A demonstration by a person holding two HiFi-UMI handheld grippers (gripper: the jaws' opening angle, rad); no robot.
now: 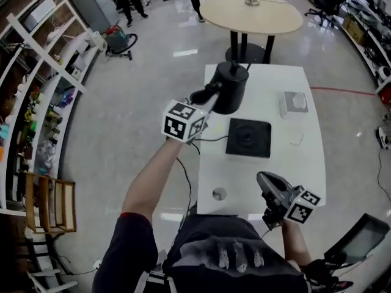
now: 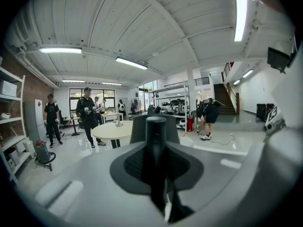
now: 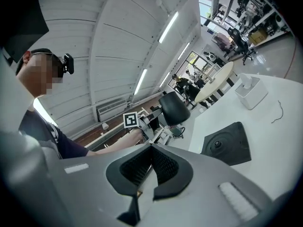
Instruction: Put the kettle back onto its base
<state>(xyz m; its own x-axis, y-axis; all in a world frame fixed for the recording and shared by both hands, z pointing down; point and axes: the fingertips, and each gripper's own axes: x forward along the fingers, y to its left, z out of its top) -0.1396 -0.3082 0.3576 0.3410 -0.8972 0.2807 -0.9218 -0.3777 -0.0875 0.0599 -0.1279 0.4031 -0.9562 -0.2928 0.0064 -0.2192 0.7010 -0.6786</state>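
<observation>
Black kettle, handle clamped in the left gripper, hangs airborne and next needs centring over its base; right gripper sits closed, empty.

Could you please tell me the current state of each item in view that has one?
kettle: upright, in the air above the table, not seated.
base: flat on the table, empty.
left gripper: shut on the kettle.
right gripper: shut, empty.
</observation>
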